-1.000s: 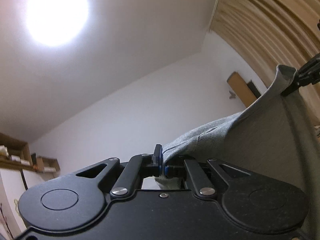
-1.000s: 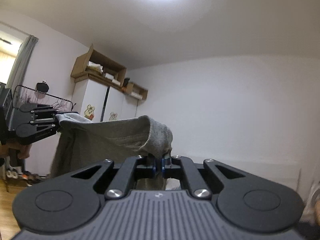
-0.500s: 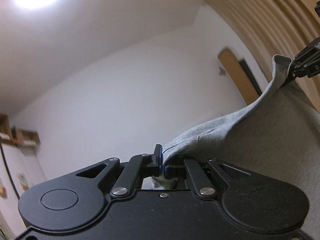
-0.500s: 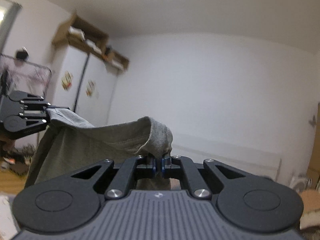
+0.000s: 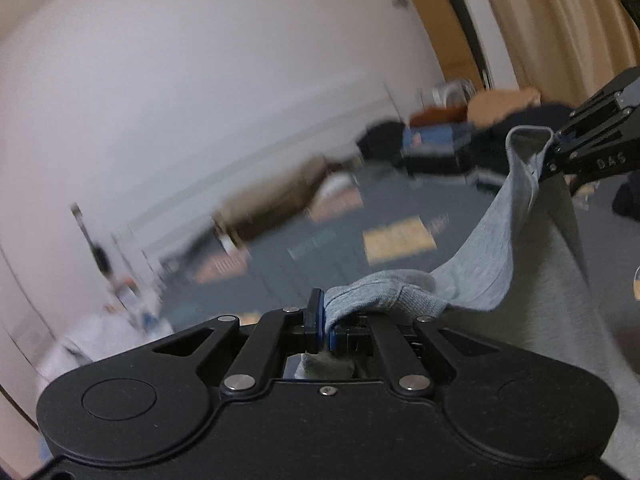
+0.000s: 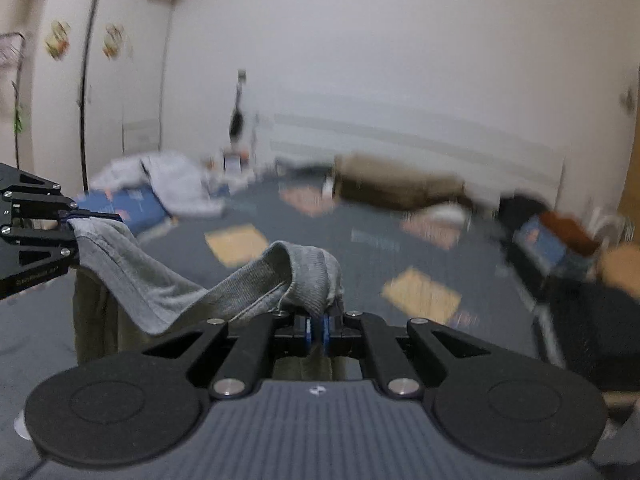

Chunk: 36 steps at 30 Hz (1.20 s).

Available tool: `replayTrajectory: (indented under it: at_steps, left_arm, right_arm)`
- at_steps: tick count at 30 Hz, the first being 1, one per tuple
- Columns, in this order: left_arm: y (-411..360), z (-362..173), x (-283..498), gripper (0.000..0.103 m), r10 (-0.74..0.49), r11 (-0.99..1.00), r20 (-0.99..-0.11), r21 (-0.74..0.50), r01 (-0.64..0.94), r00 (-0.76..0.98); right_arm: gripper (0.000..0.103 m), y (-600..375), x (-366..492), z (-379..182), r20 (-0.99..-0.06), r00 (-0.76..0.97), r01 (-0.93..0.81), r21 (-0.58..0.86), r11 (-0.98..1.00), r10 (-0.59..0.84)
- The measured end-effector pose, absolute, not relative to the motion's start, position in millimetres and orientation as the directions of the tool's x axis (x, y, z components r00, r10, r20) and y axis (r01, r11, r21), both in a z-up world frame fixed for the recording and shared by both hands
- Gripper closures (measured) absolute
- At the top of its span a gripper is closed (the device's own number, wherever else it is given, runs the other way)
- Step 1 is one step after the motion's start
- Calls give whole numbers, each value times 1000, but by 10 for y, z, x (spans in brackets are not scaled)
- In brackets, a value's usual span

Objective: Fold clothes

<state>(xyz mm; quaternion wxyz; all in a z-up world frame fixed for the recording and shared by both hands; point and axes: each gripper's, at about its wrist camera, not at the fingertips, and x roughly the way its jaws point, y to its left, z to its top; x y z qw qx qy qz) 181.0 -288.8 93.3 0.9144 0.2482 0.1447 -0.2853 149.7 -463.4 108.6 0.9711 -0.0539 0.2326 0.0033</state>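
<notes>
A grey knit garment [image 5: 484,264] hangs stretched between both grippers, in the air above the bed. My left gripper [image 5: 325,330] is shut on one ribbed corner of it. At the upper right of the left wrist view the right gripper [image 5: 554,148] pinches the other corner. In the right wrist view my right gripper [image 6: 316,330] is shut on a bunched ribbed edge of the grey garment [image 6: 168,292]. The left gripper [image 6: 74,220] holds the far corner at the left edge. The cloth sags between them and its lower part drops out of sight.
A dark blue bedspread [image 6: 328,256] with orange and tan patches lies below. On it sit a brown pillow [image 6: 396,188], a pale heap of clothes [image 6: 164,180] and dark clothes [image 5: 436,144]. A white wardrobe [image 6: 84,80] stands left, beige curtains [image 5: 560,16] right. Both views are motion-blurred.
Both cameras have tipped down from ceiling and wall to the bed. The garment stays pinched in both grippers and sags more between them.
</notes>
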Motion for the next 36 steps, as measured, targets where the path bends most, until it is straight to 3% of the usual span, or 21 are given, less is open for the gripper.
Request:
replayTrajectory:
  at_steps: [5,9,11,13,18,23,36]
  left_arm:
    - [-2647,313,2288,99,-426,741,-514,274,613,744]
    - [-2547,83,2434,95,-395,745,-588,244,621,706]
    - [-2435,11,2442,87,-379,742,-618,240,625,688]
    - [-2385,-26,2448,65,-367,742,-628,247,623,686]
    - [-2042,32,2318,59,-342,771,-634,231,593,693]
    - [-1783,72,1981,50,-368,798,-631,163,581,683]
    - [-1342,-188,539,48,-487,813,-625,-70,578,610]
  right_arm:
    - [97,-4776,1885,404,-536,843,15,-47,999,-38]
    - [82,-4866,1987,49,-609,791,43,-46,998,-62]
    - [71,-4873,1950,-40,-635,769,41,-65,997,-73]
    - [61,-4880,1912,-130,-660,747,39,-84,996,-85]
    - [56,-4954,1736,-274,-712,695,47,-92,995,-99]
    - [56,-4935,1318,-200,-689,724,51,5,999,-34]
    - [49,-4139,-169,-195,-599,775,-42,271,962,202]
